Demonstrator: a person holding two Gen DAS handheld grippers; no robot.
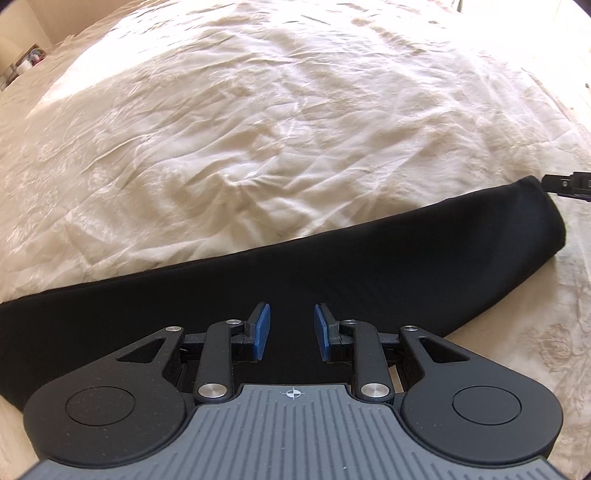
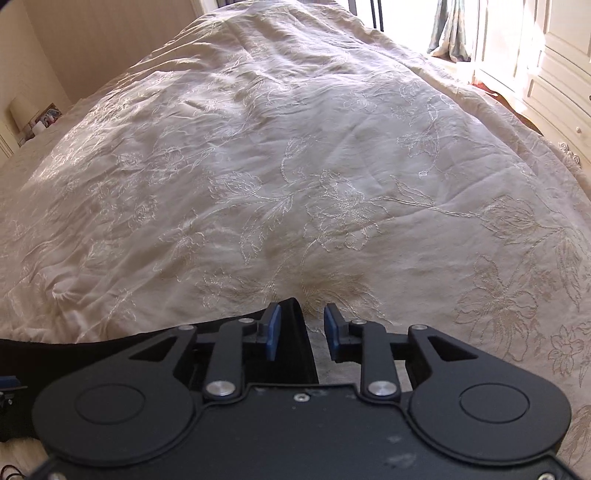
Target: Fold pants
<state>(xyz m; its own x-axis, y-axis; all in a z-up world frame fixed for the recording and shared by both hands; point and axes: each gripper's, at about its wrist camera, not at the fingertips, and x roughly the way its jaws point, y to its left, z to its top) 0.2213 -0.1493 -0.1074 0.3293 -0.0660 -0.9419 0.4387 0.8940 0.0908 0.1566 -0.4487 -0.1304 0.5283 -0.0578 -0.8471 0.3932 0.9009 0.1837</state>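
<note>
Left gripper (image 1: 291,328), left wrist view: blue pads (image 1: 263,328) stand apart with a clear gap, nothing between them, hovering over dark cloth. A small crosshair mark sits on the grey ribbed housing; no readable writing or brand anywhere. Black pants (image 1: 332,266) lie folded into a long narrow band on the cream embroidered bedspread (image 1: 258,129). Long axis runs from lower left of the view up to the right edge, where the band ends in a squared, rounded-corner tip. Fabric plain matte black, smooth, no visible seams or creases. Far edge straight and clean. At that right-hand tip, part of the right gripper (image 1: 569,184) shows, right beside the cloth end; contact cannot be told from this view.

Right wrist view: right gripper (image 2: 302,332) partly open, pads separated. The end of the pants (image 2: 295,343) pokes up between the fingers, lying against the left pad (image 2: 273,332); bare bedspread shows in the gap beside the right pad, so no pinch on the cloth. The band trails off to the left edge. Bedspread (image 2: 295,166) carries pale floral stitching. White cabinet (image 2: 554,55) and curtain (image 2: 450,33) stand at upper right. No labels legible.
</note>
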